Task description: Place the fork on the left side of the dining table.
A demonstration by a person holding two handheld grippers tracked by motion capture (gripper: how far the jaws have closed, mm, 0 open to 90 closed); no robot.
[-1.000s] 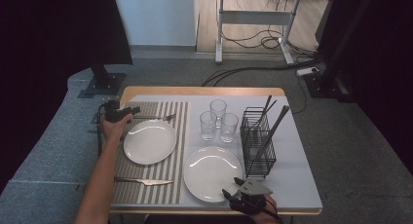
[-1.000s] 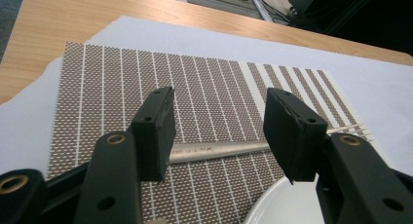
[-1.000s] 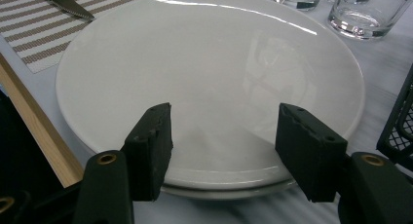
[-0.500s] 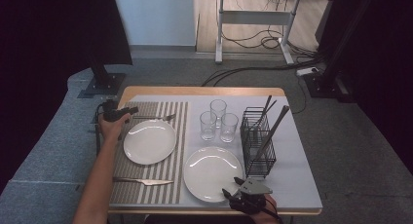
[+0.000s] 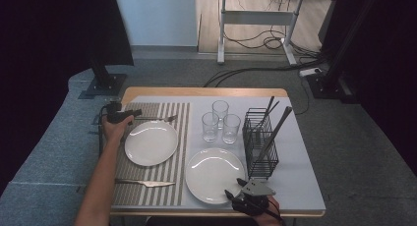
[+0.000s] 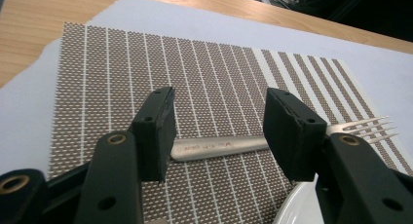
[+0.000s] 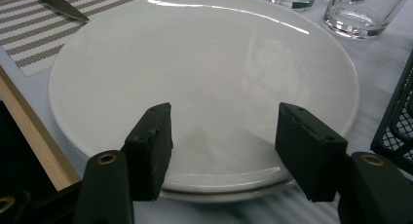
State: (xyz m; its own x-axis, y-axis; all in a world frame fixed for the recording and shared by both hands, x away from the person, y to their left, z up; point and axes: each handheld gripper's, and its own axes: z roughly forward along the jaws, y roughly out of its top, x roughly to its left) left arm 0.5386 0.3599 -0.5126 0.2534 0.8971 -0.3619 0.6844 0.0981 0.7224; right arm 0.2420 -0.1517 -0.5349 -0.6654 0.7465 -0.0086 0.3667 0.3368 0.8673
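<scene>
Fork [image 6: 229, 145] first — it lies flat on the striped placemat [image 6: 146, 68] at the far left of the surface [image 5: 300, 182], handle toward my left gripper [image 6: 216, 131] and tines pointing away to the right. In the left gripper view I see my jaws standing apart, one on each side of the handle, not pressing on it; the handle runs across the gap between them. The rim of the small white plate [image 5: 151, 143] shows just beside the right jaw, and in the high view that plate sits on the placemat close below the fork. A knife [image 5: 145, 183] rests on the same placemat, nearer the front edge.

My right gripper [image 7: 221, 146] hovers at the near rim of the large white plate [image 7: 204, 63] — jaws released, spread wide, with nothing between the pads. This plate lies on the grey cloth, just left of the black wire rack [image 5: 260, 142], which holds dark utensils leaning upward. Three empty glasses [image 5: 220, 122] stand clustered beyond the plate, near the rack.
</scene>
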